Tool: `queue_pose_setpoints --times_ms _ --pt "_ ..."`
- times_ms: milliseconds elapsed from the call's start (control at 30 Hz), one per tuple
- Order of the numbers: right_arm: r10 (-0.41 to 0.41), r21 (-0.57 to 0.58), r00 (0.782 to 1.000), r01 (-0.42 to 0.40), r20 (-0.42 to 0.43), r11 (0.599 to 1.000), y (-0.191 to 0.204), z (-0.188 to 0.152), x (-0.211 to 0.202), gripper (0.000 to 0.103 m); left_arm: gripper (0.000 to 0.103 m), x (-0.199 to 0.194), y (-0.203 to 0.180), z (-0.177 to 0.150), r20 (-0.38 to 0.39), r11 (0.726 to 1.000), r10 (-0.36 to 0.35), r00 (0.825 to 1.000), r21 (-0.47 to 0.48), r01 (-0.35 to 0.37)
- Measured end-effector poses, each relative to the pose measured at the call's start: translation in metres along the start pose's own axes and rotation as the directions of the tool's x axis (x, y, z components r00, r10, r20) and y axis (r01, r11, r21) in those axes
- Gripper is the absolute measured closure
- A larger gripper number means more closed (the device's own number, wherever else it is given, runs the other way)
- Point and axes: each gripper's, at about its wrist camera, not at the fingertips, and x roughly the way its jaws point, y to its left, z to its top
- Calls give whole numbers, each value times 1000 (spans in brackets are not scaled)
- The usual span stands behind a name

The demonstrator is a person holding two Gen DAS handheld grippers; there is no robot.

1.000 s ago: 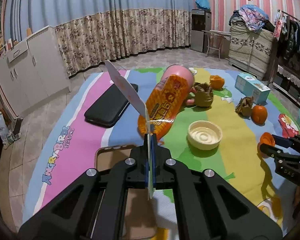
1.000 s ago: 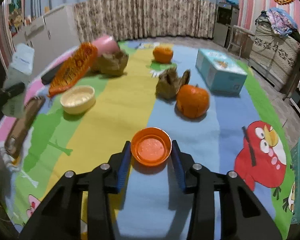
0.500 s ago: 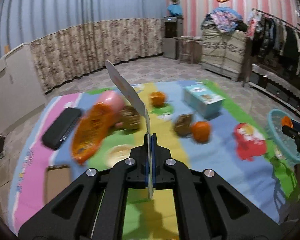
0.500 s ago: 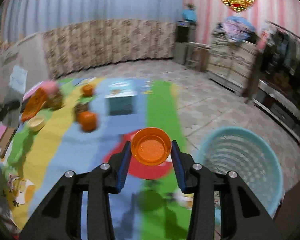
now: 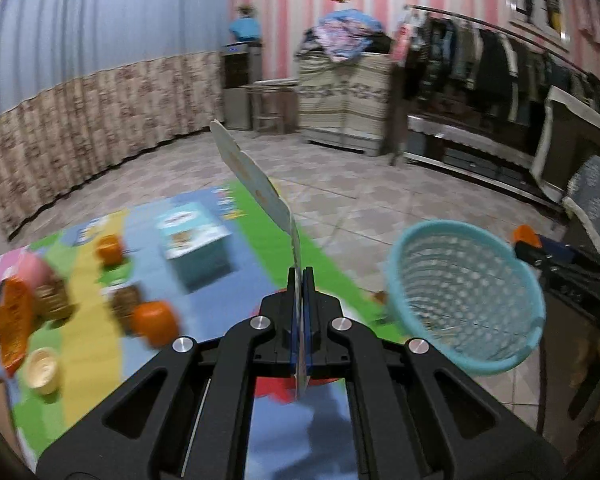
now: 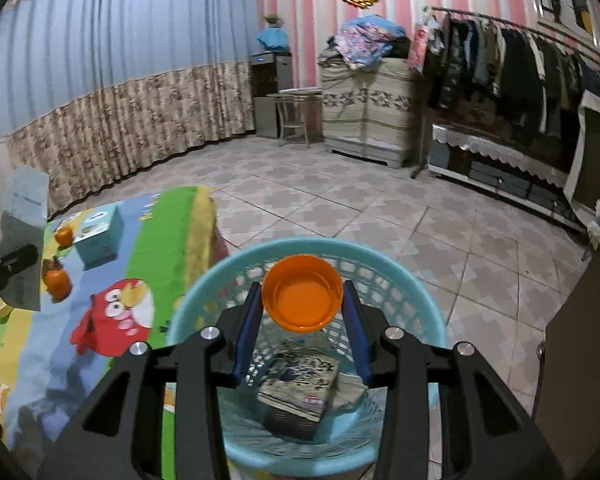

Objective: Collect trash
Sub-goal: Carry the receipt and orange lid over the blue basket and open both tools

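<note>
Both jaws grip trash, right gripper holding an orange plastic cap over the teal mesh basket, left gripper pinching a flat white card that may miss beside it

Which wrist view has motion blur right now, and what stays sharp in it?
Left wrist view: mat items such as the teal box are smeared, while the left hand-held gripper and its card stay crisp. Right wrist view: mostly sharp, orange cap and basket clear; fisheye bends the curtain.

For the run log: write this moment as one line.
right gripper: shut on orange cap, above basket | left gripper: shut on flat wrapper | basket holds trash
</note>
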Motion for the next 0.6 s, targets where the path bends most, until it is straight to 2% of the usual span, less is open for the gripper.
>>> queue_pose_setpoints --times_ms 167,300,600 --pt "-20 80 1000 22 -16 997 -29 -14 5 63 103 27 -43 2 -7 997 -68 998 33 68" --pt "-30 115 999 33 -24 993 -44 -18 13 63 103 51 -72 4 -43 993 -113 993 41 115" --pt "-30 162 999 34 -26 986 -60 -21 21 63 101 85 -119 10 -57 981 -161 985 99 166"
